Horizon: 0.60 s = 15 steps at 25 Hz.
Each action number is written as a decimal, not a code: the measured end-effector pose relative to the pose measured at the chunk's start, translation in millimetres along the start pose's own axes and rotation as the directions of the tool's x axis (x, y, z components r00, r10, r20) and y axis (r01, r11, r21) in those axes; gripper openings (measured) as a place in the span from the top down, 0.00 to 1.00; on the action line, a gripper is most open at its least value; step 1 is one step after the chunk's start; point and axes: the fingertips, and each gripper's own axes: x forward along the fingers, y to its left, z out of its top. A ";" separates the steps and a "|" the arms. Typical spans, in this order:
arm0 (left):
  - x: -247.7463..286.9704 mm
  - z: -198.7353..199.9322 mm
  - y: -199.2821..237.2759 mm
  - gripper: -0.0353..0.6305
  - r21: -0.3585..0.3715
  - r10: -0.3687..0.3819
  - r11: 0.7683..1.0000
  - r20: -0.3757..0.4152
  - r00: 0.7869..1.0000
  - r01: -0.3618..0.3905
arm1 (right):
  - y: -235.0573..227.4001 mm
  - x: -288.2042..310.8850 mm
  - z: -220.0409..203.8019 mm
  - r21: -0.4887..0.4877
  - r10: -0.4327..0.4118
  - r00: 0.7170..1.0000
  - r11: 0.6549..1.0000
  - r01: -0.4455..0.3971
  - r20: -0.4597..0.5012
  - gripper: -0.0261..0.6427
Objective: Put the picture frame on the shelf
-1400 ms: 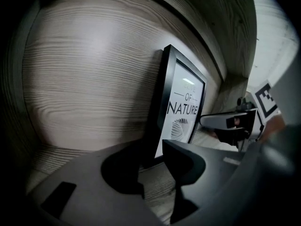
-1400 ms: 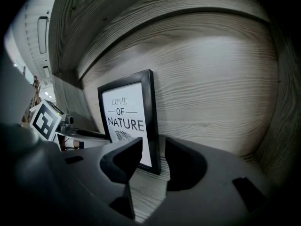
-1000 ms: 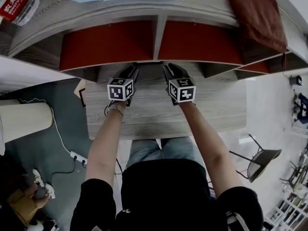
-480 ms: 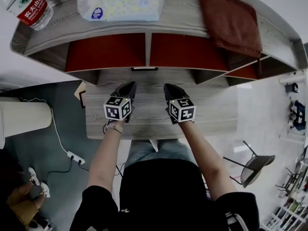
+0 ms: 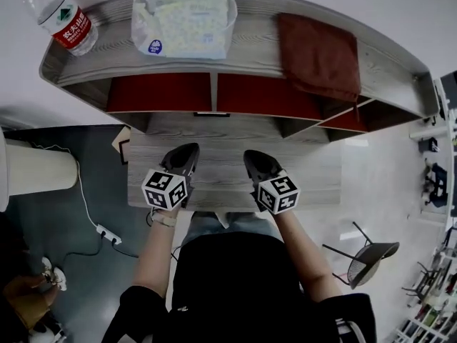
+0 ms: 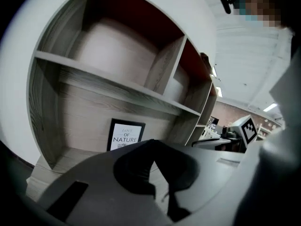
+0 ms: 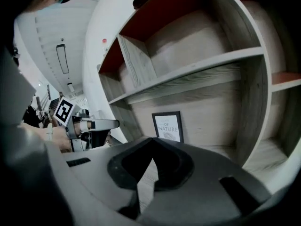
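The black picture frame (image 6: 126, 134) with the print "NATURE" stands upright against the back wall of the shelf's lower middle bay (image 5: 214, 123). The right gripper view shows the frame (image 7: 168, 126) too, and from above only its top edge (image 5: 212, 113) shows. My left gripper (image 5: 187, 151) is shut and empty, held over the wooden table (image 5: 321, 174) well short of the frame. My right gripper (image 5: 253, 156) is beside it, also shut and empty. In each gripper view the dark jaws meet at a point, left gripper (image 6: 151, 144) and right gripper (image 7: 151, 144), with nothing between them.
On the shelf's top lie a water bottle (image 5: 66, 21), a pack of tissues (image 5: 184, 21) and a brown cloth (image 5: 318, 54). Red-backed bays sit above the frame's bay. A white cylinder (image 5: 36, 166) and a power strip (image 5: 108, 233) are at the left, a chair (image 5: 371, 252) at the right.
Both grippers have drawn back from the shelf toward the person and risen. Their jaws stood apart by the frame a second ago and are now shut. The frame stays standing in the bay.
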 end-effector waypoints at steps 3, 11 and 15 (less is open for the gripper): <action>-16.3 17.8 -21.0 0.94 0.009 -0.019 1.000 0.029 0.999 0.019 | 14.9 -21.5 19.1 -0.024 0.030 0.999 0.999 -0.030 0.026 0.97; -54.3 59.8 -69.7 0.94 0.104 -0.066 0.993 0.093 0.993 0.057 | 46.4 -70.2 65.5 -0.112 0.099 0.992 0.990 -0.090 0.077 0.97; -69.3 71.2 -90.2 0.94 0.145 -0.092 0.987 0.109 0.990 0.076 | 57.4 -87.7 79.1 -0.141 0.133 0.987 0.983 -0.120 0.085 0.97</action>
